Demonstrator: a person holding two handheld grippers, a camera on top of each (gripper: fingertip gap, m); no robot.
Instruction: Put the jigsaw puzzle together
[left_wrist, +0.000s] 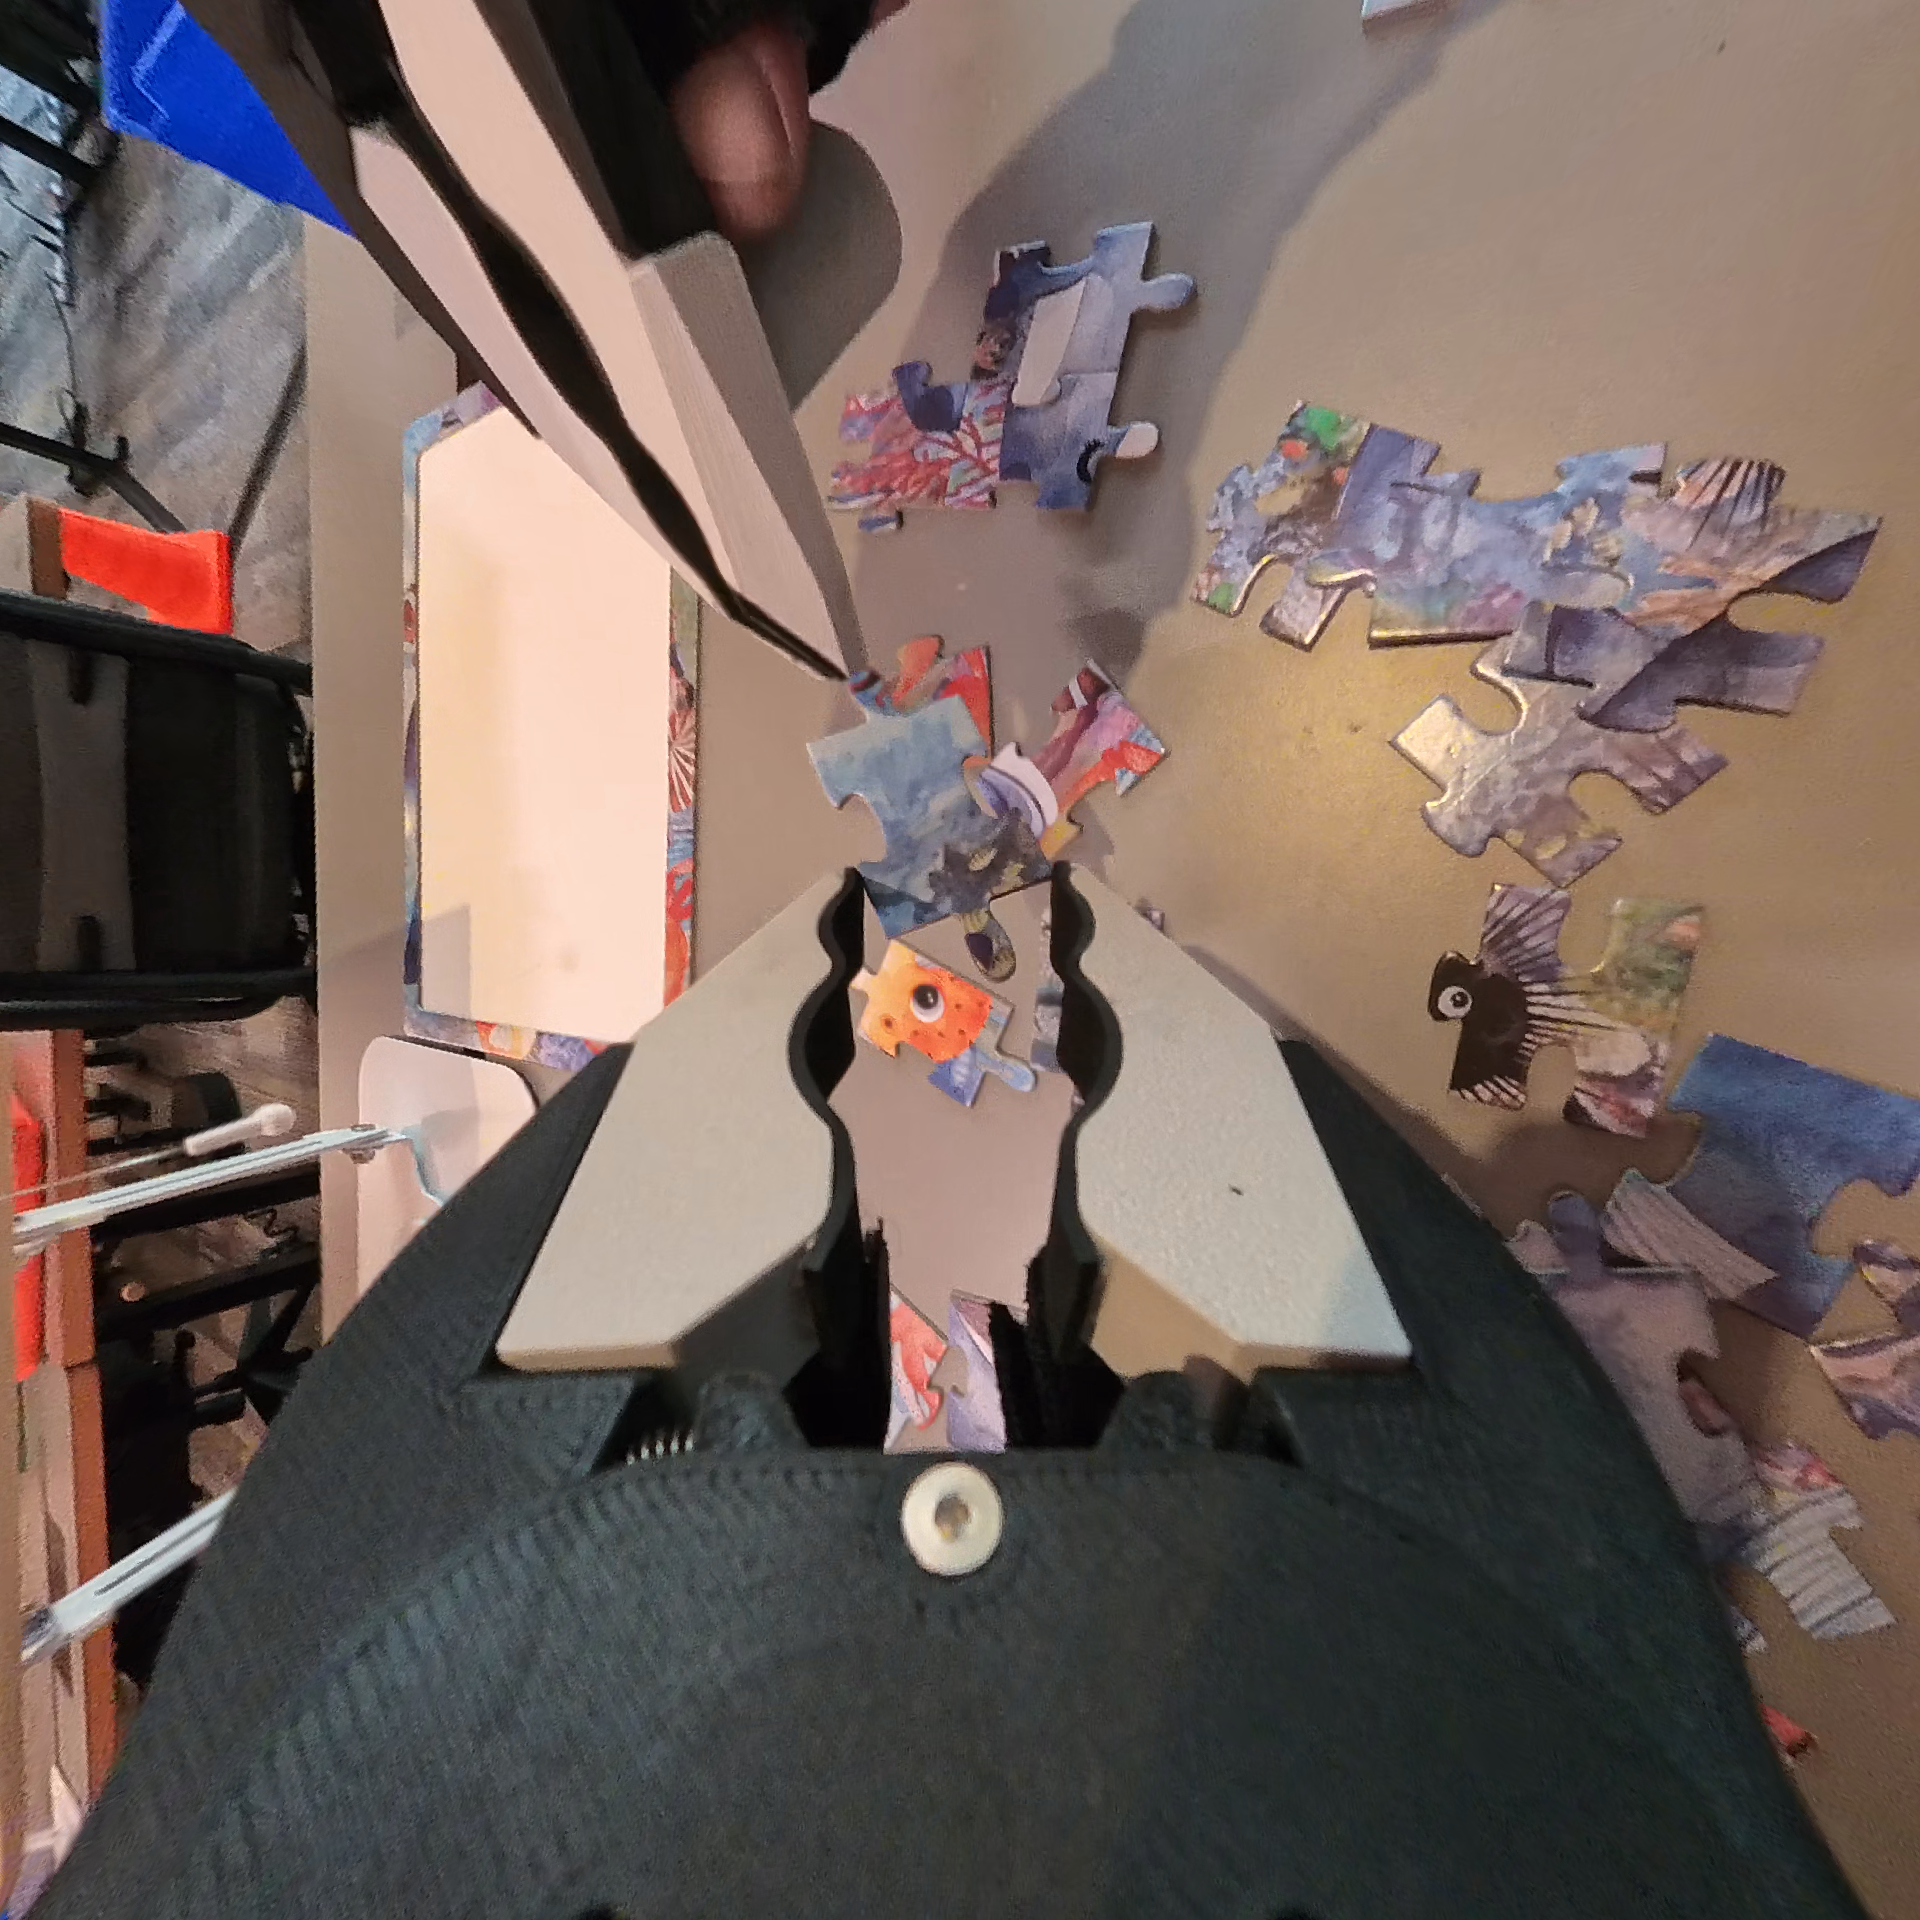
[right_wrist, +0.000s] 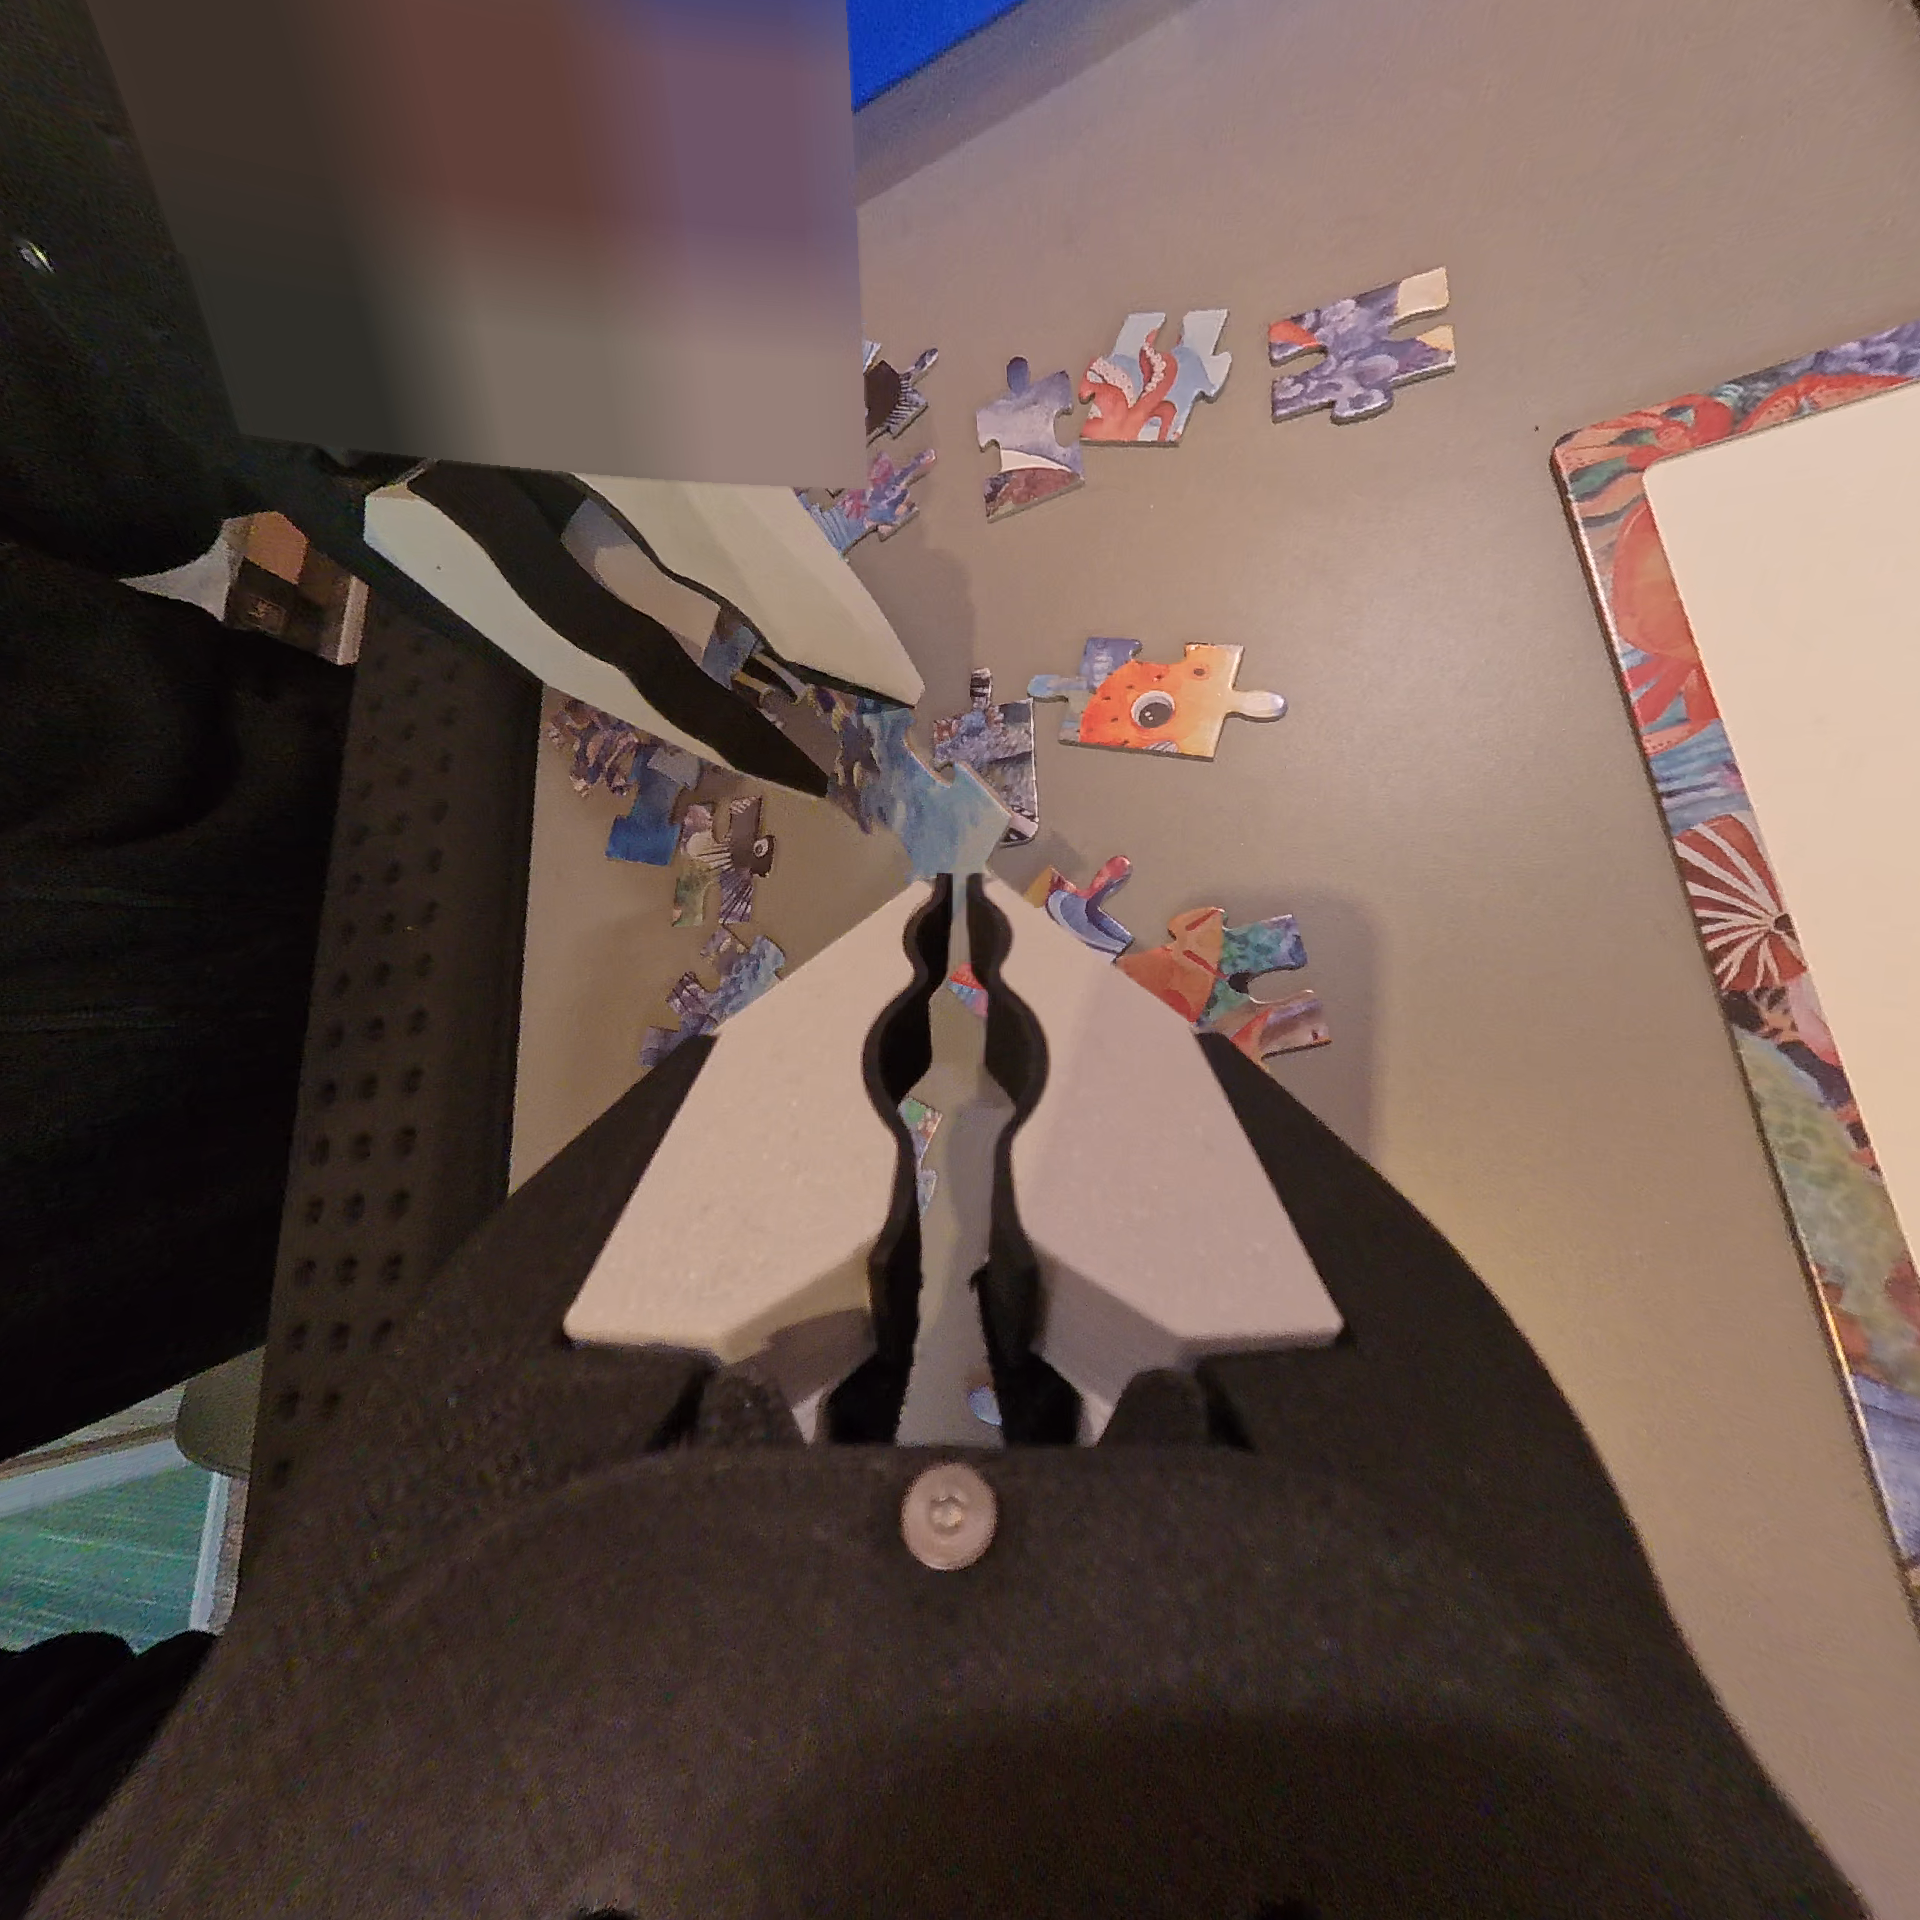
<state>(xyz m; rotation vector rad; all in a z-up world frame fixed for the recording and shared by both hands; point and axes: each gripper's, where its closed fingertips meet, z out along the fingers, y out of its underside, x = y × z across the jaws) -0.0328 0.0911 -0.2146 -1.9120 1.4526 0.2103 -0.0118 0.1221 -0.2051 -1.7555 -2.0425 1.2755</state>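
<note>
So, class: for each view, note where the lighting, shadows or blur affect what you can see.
Left wrist view: the right gripper casts a soft shadow across the table, and the far edges look bent. Right wrist view: a mosaic patch covers the upper left; the puzzle tray stays sharp.

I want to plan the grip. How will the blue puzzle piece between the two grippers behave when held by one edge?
The blue puzzle piece looks flat and thin, so probably light. It stays straight in the right hand-held gripper, suggesting stiff card. An edge pinch may let it pivot.
</note>
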